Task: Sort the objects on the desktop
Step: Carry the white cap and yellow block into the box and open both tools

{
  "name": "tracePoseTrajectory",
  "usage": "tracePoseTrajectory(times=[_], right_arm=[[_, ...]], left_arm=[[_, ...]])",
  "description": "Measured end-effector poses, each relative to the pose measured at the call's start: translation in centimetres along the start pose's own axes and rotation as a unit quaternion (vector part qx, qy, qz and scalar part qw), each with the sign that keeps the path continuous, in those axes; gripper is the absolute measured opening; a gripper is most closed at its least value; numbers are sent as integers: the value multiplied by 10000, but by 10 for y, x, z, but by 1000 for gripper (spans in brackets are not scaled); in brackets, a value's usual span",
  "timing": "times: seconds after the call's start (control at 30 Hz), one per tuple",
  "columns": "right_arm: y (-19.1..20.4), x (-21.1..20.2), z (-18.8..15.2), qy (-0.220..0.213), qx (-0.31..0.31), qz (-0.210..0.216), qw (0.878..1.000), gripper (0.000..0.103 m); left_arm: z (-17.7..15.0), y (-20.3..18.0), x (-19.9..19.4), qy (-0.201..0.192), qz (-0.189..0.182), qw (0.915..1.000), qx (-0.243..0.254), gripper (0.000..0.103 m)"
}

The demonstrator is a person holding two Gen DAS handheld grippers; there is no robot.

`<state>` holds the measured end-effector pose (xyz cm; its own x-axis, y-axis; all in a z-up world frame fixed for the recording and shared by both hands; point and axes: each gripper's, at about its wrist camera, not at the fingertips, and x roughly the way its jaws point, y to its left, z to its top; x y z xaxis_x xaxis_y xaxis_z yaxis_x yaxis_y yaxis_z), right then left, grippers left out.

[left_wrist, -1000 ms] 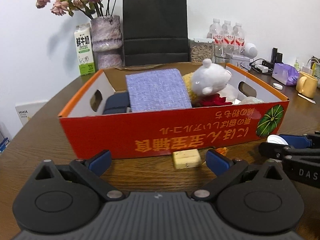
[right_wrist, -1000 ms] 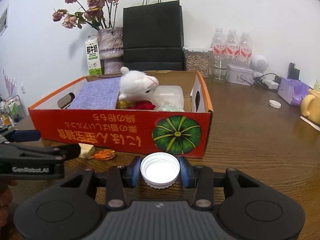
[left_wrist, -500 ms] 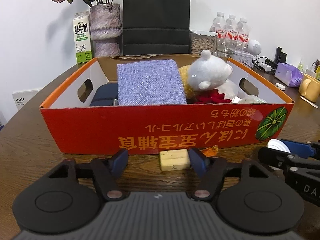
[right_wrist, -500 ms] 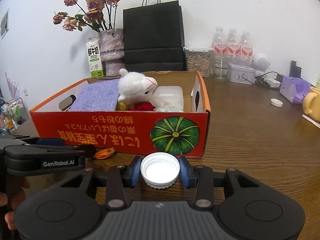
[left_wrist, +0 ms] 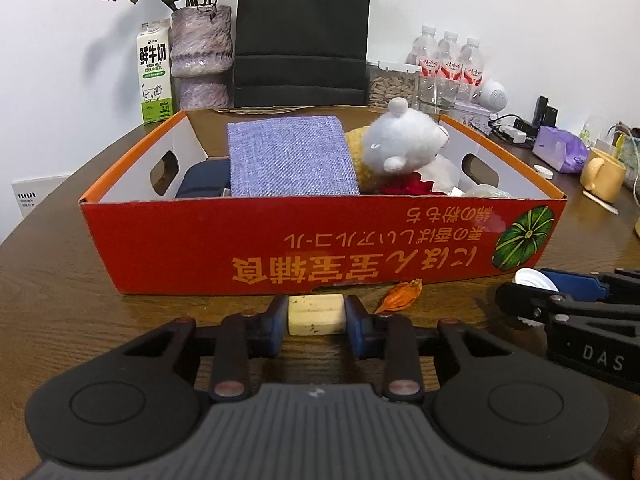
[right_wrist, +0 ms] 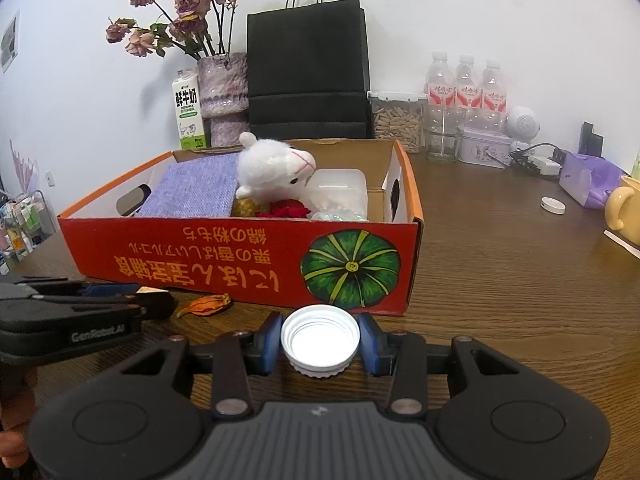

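left gripper [left_wrist: 316, 318] closing on eraser [left_wrist: 316, 314] (pads touching)

Left gripper [left_wrist: 316, 320] & right gripper [right_wrist: 319, 342]: matte black plastic bodies, ribbed grey centre housing, two round discs each, blue finger pads [right_wrist: 267, 343], silver pivot screws, white "GenRobot.AI" lettering on left, "DAS" on right

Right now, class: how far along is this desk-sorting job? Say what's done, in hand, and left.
Done: a plush toy and purple cloth lie in the orange box. In hand: the right gripper holds a white cap; the left gripper is closing around a cream block. Left: boxing both, plus the orange scrap.
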<state>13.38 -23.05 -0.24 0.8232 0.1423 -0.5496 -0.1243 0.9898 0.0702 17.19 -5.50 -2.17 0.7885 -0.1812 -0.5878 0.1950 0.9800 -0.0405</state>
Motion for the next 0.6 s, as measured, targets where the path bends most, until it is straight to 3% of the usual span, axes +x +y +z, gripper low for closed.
tracePoseTrajectory(times=[0.33,0.5,0.6], right_arm=[[10,-15,-2,-443,-329,123,9984,39],[20,-30,-5,-936,-531,245,9939,39],[24,-34,-1,-998,-534,366,9929,39]], left_arm=[[-4,17,-23,-216,-65,9997,-116,32],[1,23,-40,-541,-119,9984,-77,32],[8,23,-48,-733,-128,9972,-37,32]])
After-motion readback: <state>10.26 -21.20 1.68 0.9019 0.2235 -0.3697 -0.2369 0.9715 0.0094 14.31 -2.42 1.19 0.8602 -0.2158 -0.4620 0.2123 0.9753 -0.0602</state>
